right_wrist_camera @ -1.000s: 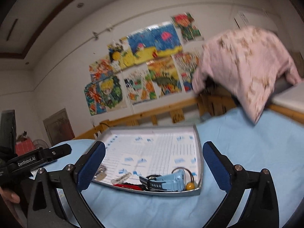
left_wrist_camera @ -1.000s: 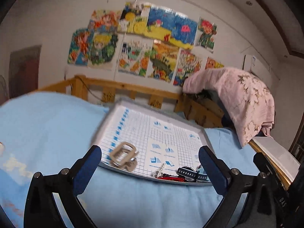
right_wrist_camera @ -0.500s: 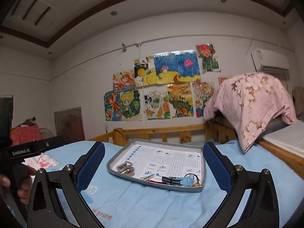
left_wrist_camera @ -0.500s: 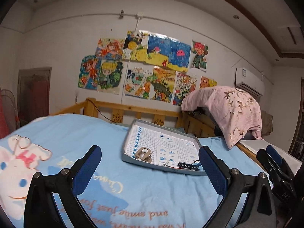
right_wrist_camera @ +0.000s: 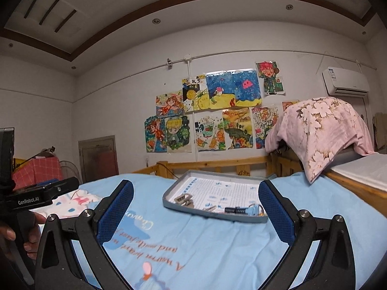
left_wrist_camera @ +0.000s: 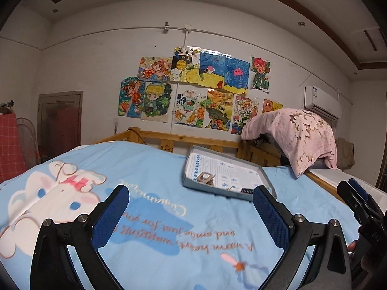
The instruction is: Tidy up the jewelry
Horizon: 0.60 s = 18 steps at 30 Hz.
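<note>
A grey tray (left_wrist_camera: 191, 184) (right_wrist_camera: 169, 201) with a grid-patterned liner lies on the blue bed sheet. In it are a metal buckle-like piece (left_wrist_camera: 205, 177) (right_wrist_camera: 184, 199), a small silver piece (right_wrist_camera: 210, 208) and a blue watch with a dark strap (right_wrist_camera: 244, 210) (left_wrist_camera: 246, 190). My left gripper (left_wrist_camera: 191, 207) is open and empty, well short of the tray. My right gripper (right_wrist_camera: 196, 200) is open and empty, also back from the tray. The other gripper's body shows at the left edge of the right wrist view (right_wrist_camera: 36, 197).
A wooden bed rail (right_wrist_camera: 217, 164) runs behind the tray. A pink flowered blanket (right_wrist_camera: 321, 128) hangs over a raised frame at the right. Drawings (left_wrist_camera: 193, 91) cover the far wall. The blue cartoon-print sheet (left_wrist_camera: 145, 193) spreads in front.
Both grippers have pulled back and away from the tray, which now looks much smaller and farther. Both stay open and empty.
</note>
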Available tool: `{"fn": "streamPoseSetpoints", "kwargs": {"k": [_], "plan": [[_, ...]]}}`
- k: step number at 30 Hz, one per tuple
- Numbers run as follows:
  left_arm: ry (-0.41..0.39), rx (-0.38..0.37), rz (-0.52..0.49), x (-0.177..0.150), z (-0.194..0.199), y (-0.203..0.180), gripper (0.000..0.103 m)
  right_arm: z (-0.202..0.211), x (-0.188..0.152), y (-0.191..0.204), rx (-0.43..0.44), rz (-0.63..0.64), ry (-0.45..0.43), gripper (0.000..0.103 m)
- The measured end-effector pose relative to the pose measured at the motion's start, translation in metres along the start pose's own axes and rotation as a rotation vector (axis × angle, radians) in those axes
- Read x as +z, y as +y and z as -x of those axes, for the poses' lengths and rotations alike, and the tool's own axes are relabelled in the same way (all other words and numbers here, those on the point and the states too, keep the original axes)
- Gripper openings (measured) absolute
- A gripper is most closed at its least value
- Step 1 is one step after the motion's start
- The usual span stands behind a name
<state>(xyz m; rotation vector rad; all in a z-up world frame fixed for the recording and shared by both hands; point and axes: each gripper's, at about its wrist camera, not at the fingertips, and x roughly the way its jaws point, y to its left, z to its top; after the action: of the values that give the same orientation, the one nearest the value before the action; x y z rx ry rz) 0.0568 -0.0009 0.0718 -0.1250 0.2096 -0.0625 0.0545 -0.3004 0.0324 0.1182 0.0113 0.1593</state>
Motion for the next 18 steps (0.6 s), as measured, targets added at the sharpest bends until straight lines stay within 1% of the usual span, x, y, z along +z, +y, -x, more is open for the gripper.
{"fn": "streamPoseSetpoints", "kwargs": {"k": [5,8,18], "plan": [[0.011,0.009,-0.003,-0.012,0.003,0.007,0.103,0.002,-0.01,0.006,0.002,0.03,0.033,0.101],[0.019,0.012,-0.002,-0.018,0.0,0.009,0.103,-0.004,-0.013,0.006,0.007,0.031,0.052,0.101],[0.025,0.019,0.004,-0.024,-0.006,0.012,0.103,-0.012,-0.015,0.006,-0.001,0.032,0.076,0.101]]}}
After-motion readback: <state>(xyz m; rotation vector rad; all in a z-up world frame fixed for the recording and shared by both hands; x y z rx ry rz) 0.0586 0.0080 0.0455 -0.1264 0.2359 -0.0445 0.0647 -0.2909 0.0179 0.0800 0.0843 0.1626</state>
